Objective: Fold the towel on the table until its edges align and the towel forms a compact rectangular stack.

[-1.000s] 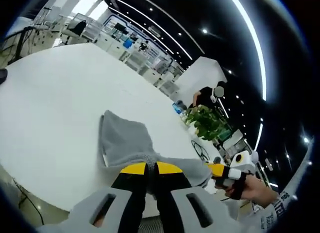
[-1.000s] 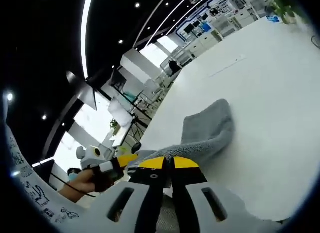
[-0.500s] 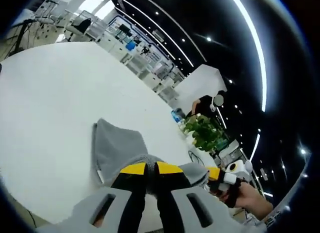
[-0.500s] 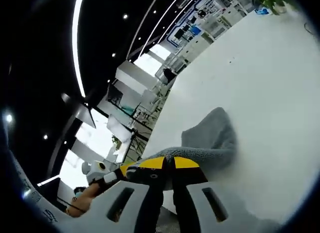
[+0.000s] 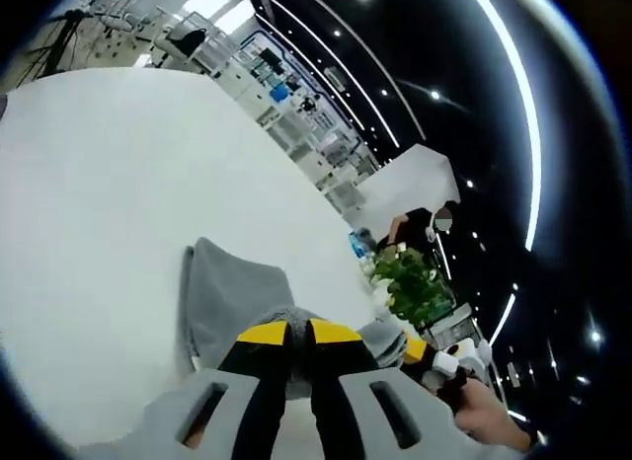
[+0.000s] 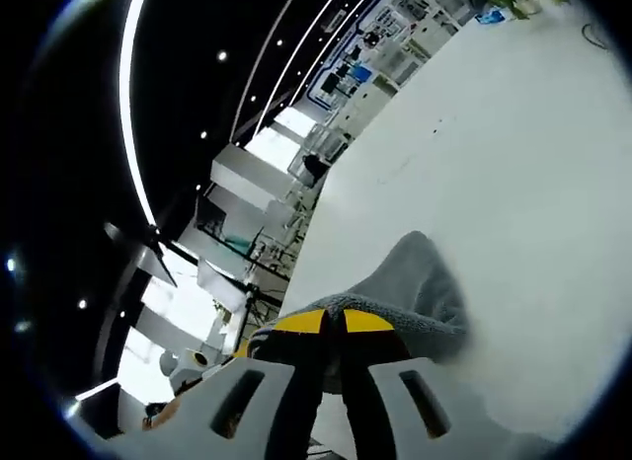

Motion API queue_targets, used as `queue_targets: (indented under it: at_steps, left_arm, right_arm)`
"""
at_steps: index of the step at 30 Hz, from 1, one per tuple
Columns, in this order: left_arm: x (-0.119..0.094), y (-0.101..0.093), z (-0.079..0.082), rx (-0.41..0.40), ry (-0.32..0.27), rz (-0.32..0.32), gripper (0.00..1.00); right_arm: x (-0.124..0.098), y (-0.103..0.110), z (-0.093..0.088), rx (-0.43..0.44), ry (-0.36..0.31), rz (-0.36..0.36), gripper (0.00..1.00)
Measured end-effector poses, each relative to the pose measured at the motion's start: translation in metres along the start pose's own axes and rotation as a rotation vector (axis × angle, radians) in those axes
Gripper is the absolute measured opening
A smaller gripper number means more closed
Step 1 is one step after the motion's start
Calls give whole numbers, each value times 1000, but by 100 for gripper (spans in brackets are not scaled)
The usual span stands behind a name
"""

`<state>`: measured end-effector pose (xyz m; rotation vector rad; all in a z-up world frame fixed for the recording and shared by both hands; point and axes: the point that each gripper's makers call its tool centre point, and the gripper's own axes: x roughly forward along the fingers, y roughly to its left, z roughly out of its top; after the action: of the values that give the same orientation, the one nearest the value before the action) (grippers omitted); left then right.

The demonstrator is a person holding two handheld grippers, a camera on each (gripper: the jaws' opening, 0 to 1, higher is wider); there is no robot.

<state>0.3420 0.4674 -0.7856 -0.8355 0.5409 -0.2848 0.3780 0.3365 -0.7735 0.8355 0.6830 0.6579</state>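
A grey towel [image 5: 232,292] lies partly on the white table [image 5: 99,174], its near edge lifted. My left gripper [image 5: 291,332] is shut on that lifted edge, its yellow-tipped jaws pressed together on the cloth. In the right gripper view the same towel [image 6: 420,282] slopes from the table up to my right gripper [image 6: 334,322], which is shut on another part of the raised edge. The right gripper [image 5: 434,361], held in a hand, also shows at the lower right of the left gripper view.
A green plant [image 5: 410,277] and a blue item [image 5: 355,245] stand at the table's far edge, with a person [image 5: 420,223] behind them. Shelves and desks [image 6: 395,45] line the room beyond the table.
Both cameras have tilted and the table takes up more of each view. The towel's far end lies closer to the held edge. Both grippers keep their hold.
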Motion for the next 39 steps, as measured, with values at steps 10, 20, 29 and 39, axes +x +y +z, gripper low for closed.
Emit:
queue_targets:
  at_steps: [10,20,29,39]
  left_arm:
    - [15,20,10,-40,-35,38,7]
    - [31,41,14,-83,-107,113,6]
    - [52,59,19,-9,-100,192,6]
    - [68,82,18,61,-75,230,7]
  right_arm:
    - [25,-19,13,26,-26,-47,3]
    - [48,-36,20,-49,-39,-90,2]
    - [72,-56,24,-82,-29,-135,2]
    - [87,-75,18,-210,17,-172,3]
